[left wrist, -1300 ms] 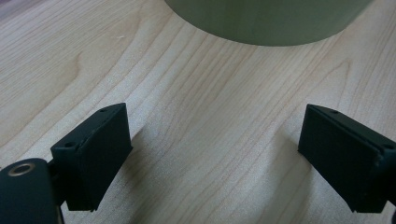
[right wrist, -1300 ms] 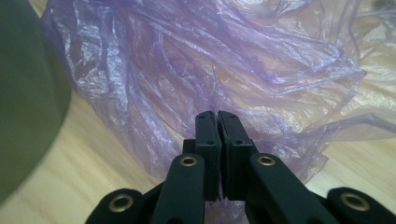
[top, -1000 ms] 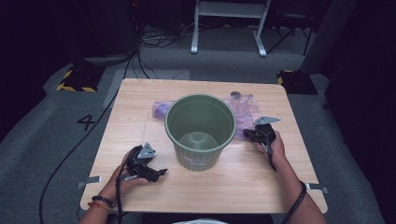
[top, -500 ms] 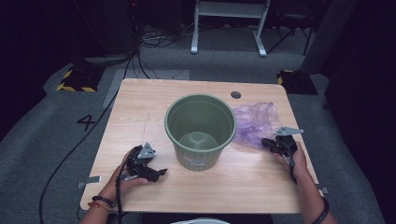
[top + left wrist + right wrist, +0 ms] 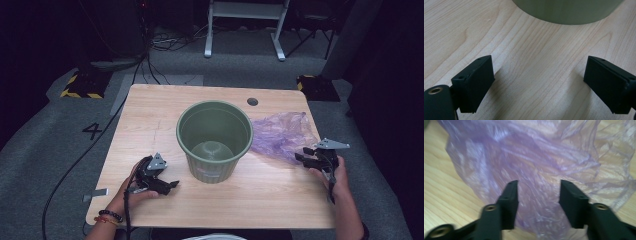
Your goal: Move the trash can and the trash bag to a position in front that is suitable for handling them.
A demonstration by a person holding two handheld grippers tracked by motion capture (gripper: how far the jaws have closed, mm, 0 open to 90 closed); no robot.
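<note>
Green bin (image 5: pixel 215 140) upright mid-surface (image 5: pixel 150 115), purple bag (image 5: pixel 280 135) flat beside it, right claw (image 5: pixel 309 159) jaws apart at bag edge, apparently not gripping, left claw (image 5: pixel 167 186) jaws wide apart near bin base.

One green bin (image 5: pixel 214 140), one purple plastic bag (image 5: pixel 280 135), one wooden table (image 5: pixel 150 112), two grippers.
</note>
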